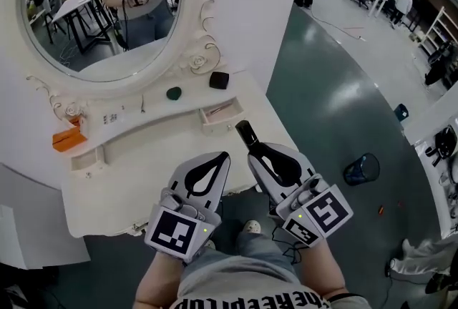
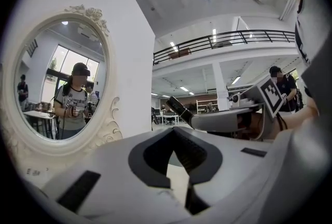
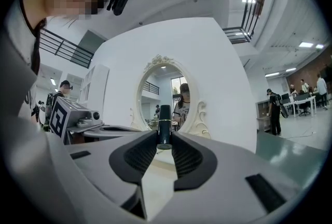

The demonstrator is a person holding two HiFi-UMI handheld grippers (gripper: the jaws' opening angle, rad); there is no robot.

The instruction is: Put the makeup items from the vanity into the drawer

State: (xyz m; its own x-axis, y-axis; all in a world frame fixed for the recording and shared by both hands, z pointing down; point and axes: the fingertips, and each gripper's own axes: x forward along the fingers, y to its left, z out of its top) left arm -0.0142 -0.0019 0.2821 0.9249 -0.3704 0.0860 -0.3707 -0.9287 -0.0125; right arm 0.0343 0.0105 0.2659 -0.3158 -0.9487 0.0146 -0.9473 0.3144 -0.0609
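Jaws of right gripper (image 3: 165,140) grasp one black tube (image 3: 165,120); left gripper (image 2: 175,133) is closed, empty. One vanity drawer (image 1: 218,115) stands open.

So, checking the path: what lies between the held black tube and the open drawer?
Nothing; the head view shows only bare vanity top between the black tube and the open drawer.

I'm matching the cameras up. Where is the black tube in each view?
Head view: black tube, centre, sticking out of the right gripper.
Left gripper view: tube near centre, slanting up-left.
Right gripper view: tube centre, upright between the jaws.
Shared landmark: oval mirror.
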